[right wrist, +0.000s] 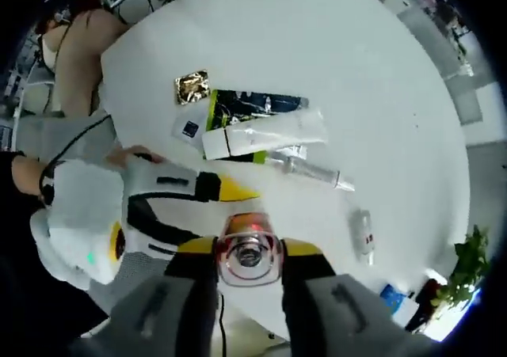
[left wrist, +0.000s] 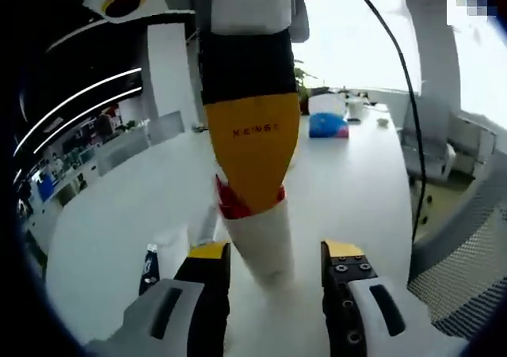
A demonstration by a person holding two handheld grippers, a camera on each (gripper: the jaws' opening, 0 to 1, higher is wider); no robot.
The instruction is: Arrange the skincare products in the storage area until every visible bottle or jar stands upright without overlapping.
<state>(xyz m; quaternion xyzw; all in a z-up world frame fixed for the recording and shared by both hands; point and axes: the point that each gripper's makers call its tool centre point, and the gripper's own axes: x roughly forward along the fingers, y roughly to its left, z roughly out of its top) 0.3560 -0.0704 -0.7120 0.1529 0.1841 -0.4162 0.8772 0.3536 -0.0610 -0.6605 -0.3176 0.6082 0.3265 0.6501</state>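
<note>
— Firstly, item one: the right hand-held gripper (right wrist: 249,256)?

— Bottom centre of the right gripper view. Its jaws are closed on a clear jar (right wrist: 249,246) with a red tint, one jaw against each side. The jar is held above the surface (right wrist: 380,64), which is white and round.

— Item two: the left hand-held gripper (left wrist: 276,268)?

— Bottom of the left gripper view. Its jaws stand wide apart and clamp nothing. A white cylinder (left wrist: 265,242) with a red band above it hangs down between them, under a black and yellow body. Whether it touches either jaw cannot be told, nor what the cylinder is.

— Products lying on the surface?

— In the right gripper view:
- A white tube (right wrist: 261,138) lies flat at centre, across a dark green packet (right wrist: 253,104).
- A gold foil sachet (right wrist: 192,86) lies to the upper left of the packet.
- A small white card (right wrist: 188,129) lies just beside the tube's left end.
- A clear slim bottle (right wrist: 313,170) lies on its side to the lower right of the tube.
- A small white bottle (right wrist: 363,234) lies flat, well apart from the others, toward the lower right.

In the left gripper view, a dark tube (left wrist: 149,267) lies at the lower left.

— Other entries?

— A potted plant (right wrist: 467,266) sits at the lower right edge of the surface.
</note>
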